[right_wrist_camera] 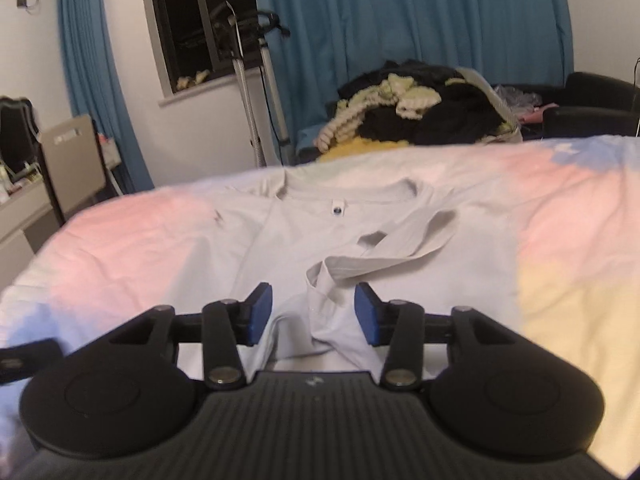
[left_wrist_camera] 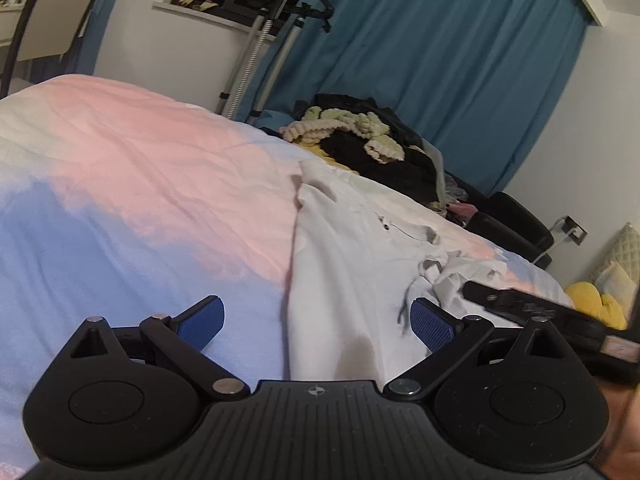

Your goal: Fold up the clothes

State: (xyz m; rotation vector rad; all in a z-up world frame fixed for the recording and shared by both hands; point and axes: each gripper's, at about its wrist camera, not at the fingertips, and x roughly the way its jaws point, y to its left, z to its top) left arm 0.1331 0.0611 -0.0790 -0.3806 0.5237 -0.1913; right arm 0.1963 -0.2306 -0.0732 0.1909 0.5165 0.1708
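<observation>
A white T-shirt lies spread on the bed, collar and small label at the far side, with a sleeve or hem strip folded over its middle. My right gripper is open, its blue pads on either side of a raised fold of the shirt. In the left wrist view the shirt lies to the right, its left edge running toward me. My left gripper is wide open over that edge, holding nothing. The right gripper's black body shows at the right.
The bed cover is pink, blue and white. A pile of dark and cream clothes lies at the far side. Teal curtains, a garment steamer stand, a desk and chair stand beyond. A yellow plush lies at the right.
</observation>
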